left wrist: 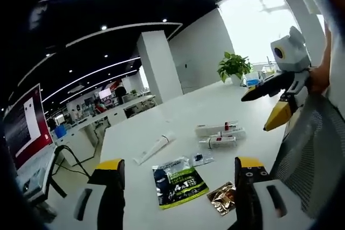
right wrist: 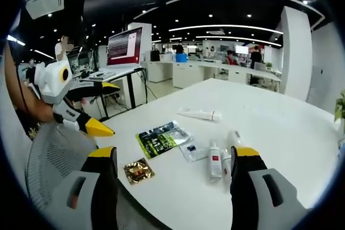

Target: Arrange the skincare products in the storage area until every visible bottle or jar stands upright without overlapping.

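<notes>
Jaws: left hand-held gripper (left wrist: 178, 187) rises at the bottom of the left gripper view, yellow-tipped jaws spread wide, nothing between them; right hand-held gripper (right wrist: 175, 179) likewise released in the right gripper view, jaws wide apart over the near tabletop edge.
Tabletop (left wrist: 161, 122): white, long, running away from both cameras into an open office.
Chair (right wrist: 54, 160): grey mesh back, beside the near table edge.
Other gripper: in the left gripper view the right one comes in from the right, held by a hand, jaws parted; in the right gripper view the left one comes in from the left, above the chair, also parted.
Monitor (right wrist: 125, 47): red screen on a far desk; the left gripper view has it at its left edge.
Plant (left wrist: 234, 67): potted, at the far end by the window, plain in the left gripper view.
Green pack (left wrist: 178, 184): flat on the tabletop, nearest the jaws.
Tube (left wrist: 154, 148): white, lying flat, apart from the rest, long axis slanting away.
Bottles (left wrist: 218, 136): three white ones lying on their sides, close together, side by side; in the right gripper view they lie just beside the right jaw, long axes pointing away from the camera.
Clear sachet (left wrist: 202, 158): flat, between green pack and bottles.
Gold sachet (left wrist: 222, 197): flat, crinkled, near the table edge.
</notes>
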`<control>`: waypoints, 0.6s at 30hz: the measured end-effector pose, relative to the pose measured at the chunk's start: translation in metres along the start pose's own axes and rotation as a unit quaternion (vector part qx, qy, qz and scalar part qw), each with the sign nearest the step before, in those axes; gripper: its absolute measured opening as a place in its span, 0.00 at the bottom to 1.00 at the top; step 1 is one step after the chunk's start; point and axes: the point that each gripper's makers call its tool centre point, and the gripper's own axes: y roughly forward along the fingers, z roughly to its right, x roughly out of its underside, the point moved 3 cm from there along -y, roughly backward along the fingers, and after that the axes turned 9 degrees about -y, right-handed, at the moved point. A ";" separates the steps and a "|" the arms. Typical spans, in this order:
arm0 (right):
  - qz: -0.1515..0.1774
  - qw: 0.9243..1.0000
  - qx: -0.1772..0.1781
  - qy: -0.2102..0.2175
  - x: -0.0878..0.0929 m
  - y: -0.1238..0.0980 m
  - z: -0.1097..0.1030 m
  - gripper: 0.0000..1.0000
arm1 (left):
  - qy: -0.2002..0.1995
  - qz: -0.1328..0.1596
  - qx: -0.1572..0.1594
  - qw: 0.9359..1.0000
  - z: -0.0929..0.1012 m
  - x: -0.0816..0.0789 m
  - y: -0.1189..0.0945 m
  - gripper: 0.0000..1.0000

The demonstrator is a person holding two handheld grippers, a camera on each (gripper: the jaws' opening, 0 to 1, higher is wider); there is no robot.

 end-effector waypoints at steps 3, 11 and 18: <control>-0.001 1.000 -0.010 0.003 0.000 0.001 -0.003 0.83 | 0.000 -0.001 -0.002 1.000 0.000 0.000 -0.001 0.88; -0.005 1.000 -0.025 -0.008 0.001 0.001 -0.010 0.82 | 0.019 0.000 0.013 1.000 0.005 0.000 -0.001 0.82; 0.010 1.000 -0.011 -0.006 -0.003 -0.002 -0.004 0.78 | 0.016 -0.006 0.012 1.000 0.005 0.001 -0.001 0.82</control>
